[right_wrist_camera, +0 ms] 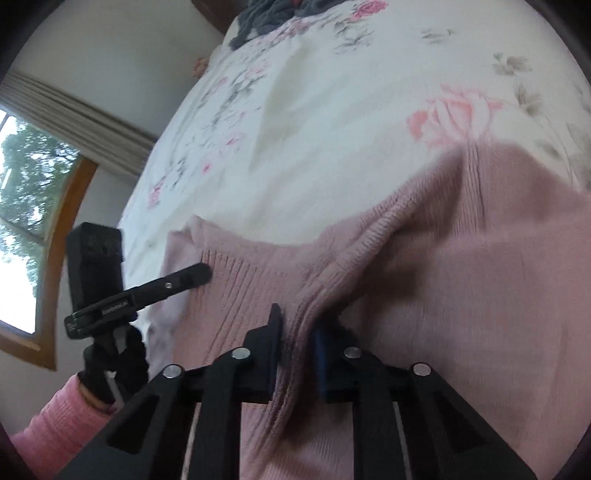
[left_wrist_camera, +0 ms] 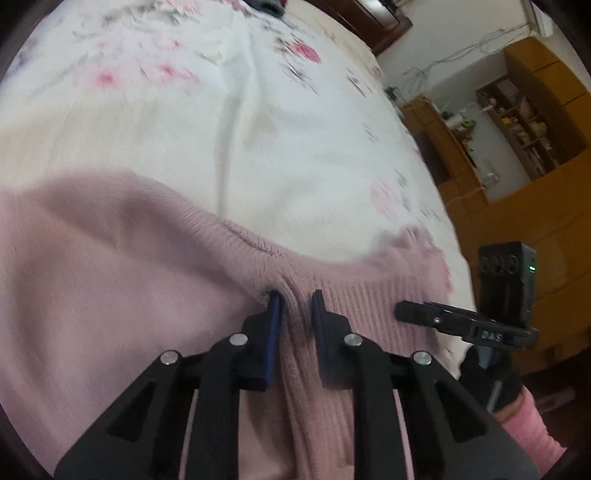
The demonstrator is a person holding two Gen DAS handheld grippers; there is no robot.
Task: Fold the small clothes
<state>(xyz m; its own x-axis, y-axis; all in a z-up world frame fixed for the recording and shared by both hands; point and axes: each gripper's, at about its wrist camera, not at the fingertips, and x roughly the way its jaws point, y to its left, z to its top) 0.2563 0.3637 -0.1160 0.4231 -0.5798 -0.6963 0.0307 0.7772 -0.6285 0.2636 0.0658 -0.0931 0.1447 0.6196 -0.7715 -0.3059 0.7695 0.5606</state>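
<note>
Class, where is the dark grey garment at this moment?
In the right wrist view the dark grey garment lies at the far end of the bed, top centre, well beyond the pink sweater that both tongs grip.

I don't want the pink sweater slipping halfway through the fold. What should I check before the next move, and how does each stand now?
1. Left gripper pinching the pink sweater at its ribbed edge: ok.
2. Right gripper holding a bunched fold of the same sweater: ok.
3. Both grips spaced apart along the hem: ok.
4. Floral bedspread bare ahead of the sweater: ok.
5. Dark clothing at the far end, away from the fold path: ok.
6. Sweater's lower body lying flat: cannot tell.
</note>
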